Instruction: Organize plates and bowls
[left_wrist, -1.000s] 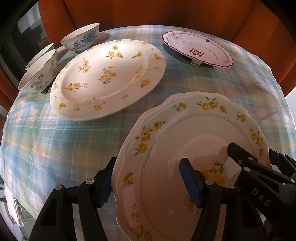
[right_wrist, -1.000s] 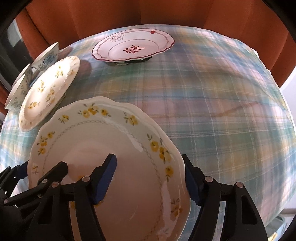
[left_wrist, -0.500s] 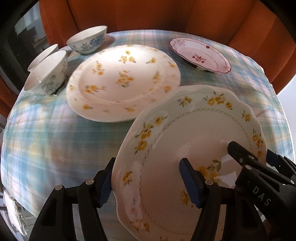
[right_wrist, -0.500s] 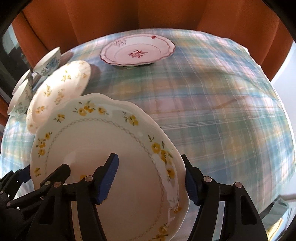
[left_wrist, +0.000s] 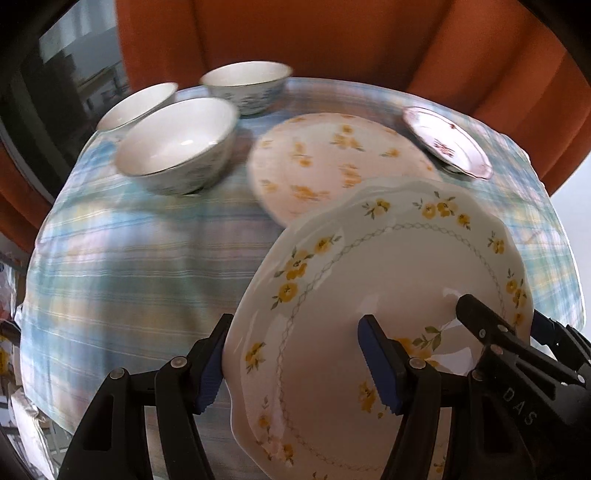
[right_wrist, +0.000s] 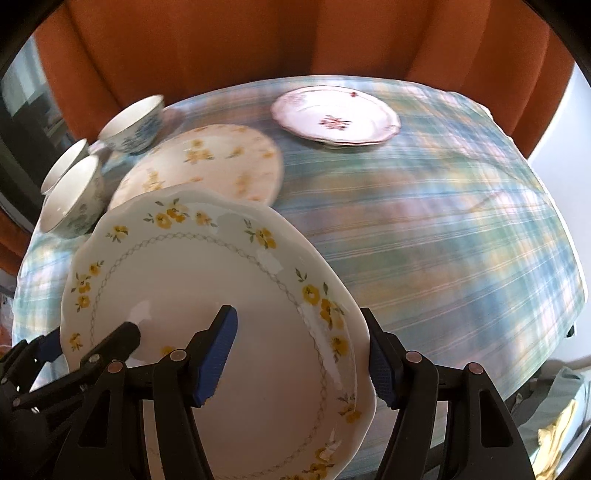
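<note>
Bowls (left_wrist: 177, 147) nearer; plaid tablecloth (left_wrist: 129, 277); orange curtain (left_wrist: 295, 37)

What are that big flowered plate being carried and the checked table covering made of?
The scalloped plate looks like glazed ceramic, perhaps porcelain: bright glossy highlights, smooth white surface, printed yellow flowers. The tablecloth seems woven fabric, matte: a plaid of blue, green and pink stripes, draping over the table's edge.

The right side of your table (right_wrist: 461, 229) is bare; bowls (right_wrist: 74, 199) and plates (right_wrist: 207, 166) crowd its left and back edges.
</note>
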